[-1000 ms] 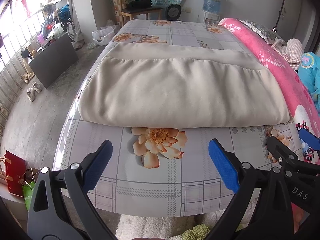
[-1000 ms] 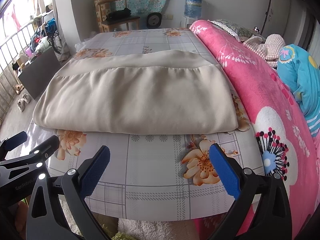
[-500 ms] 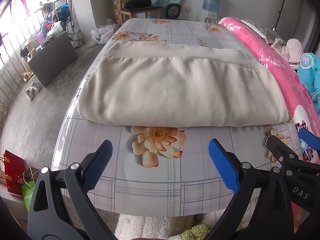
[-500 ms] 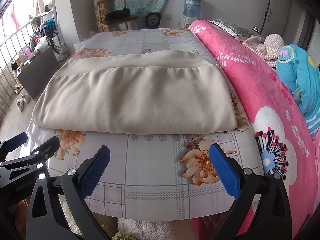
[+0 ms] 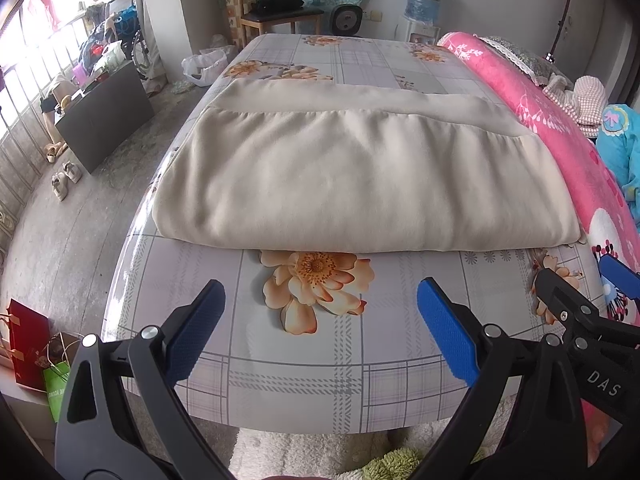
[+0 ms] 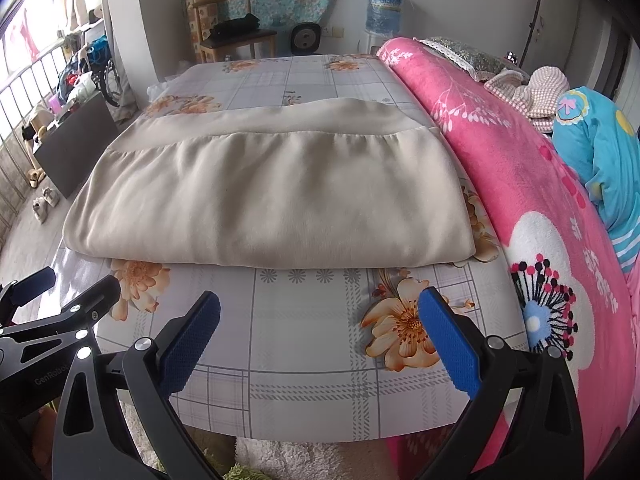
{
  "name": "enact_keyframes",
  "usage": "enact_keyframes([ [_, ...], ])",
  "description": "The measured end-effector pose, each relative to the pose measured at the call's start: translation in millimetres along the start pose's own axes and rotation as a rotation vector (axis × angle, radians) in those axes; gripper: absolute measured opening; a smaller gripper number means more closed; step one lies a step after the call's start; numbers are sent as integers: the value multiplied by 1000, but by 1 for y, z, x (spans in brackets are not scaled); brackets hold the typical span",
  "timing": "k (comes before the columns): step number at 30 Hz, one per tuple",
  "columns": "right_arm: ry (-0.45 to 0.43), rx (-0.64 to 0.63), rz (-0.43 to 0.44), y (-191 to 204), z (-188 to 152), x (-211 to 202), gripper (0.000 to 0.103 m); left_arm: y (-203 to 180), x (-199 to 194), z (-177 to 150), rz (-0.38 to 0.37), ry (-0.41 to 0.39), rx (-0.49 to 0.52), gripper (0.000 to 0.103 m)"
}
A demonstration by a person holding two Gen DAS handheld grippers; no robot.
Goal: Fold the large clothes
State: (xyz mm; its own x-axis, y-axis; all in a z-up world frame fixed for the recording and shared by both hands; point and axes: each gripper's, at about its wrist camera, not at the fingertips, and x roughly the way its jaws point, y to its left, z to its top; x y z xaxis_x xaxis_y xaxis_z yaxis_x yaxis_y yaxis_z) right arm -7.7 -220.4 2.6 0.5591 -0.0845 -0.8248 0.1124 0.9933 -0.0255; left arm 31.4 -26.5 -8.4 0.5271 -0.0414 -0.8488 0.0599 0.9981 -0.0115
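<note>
A large beige garment (image 5: 360, 176) (image 6: 276, 200) lies folded into a wide rectangle on the flower-print bed (image 5: 360, 384) (image 6: 320, 396), its folded edge toward me. My left gripper (image 5: 320, 332) hovers open above the bed's near edge, short of the garment, with nothing between its blue pads. My right gripper (image 6: 320, 336) is open too, beside it to the right and equally short of the cloth. Each wrist view catches the other gripper at its side edge.
A rolled pink blanket (image 6: 532, 184) runs along the bed's right side, with a blue quilt (image 6: 600, 160) beyond it. A dark cabinet (image 5: 104, 116) and shoes (image 5: 64, 176) stand on the floor at left. Bags (image 5: 36, 356) sit by the near left corner. A wooden chair (image 5: 276, 12) is at the far end.
Both grippers stay open and almost still; the views have shifted only very slightly. The garment has not moved.
</note>
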Motion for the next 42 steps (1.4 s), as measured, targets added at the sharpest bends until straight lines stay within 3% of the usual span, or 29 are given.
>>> enact_keyframes([
  [42, -1, -12, 0, 3, 2, 0, 97, 2, 1, 3, -3, -7, -3, 93],
])
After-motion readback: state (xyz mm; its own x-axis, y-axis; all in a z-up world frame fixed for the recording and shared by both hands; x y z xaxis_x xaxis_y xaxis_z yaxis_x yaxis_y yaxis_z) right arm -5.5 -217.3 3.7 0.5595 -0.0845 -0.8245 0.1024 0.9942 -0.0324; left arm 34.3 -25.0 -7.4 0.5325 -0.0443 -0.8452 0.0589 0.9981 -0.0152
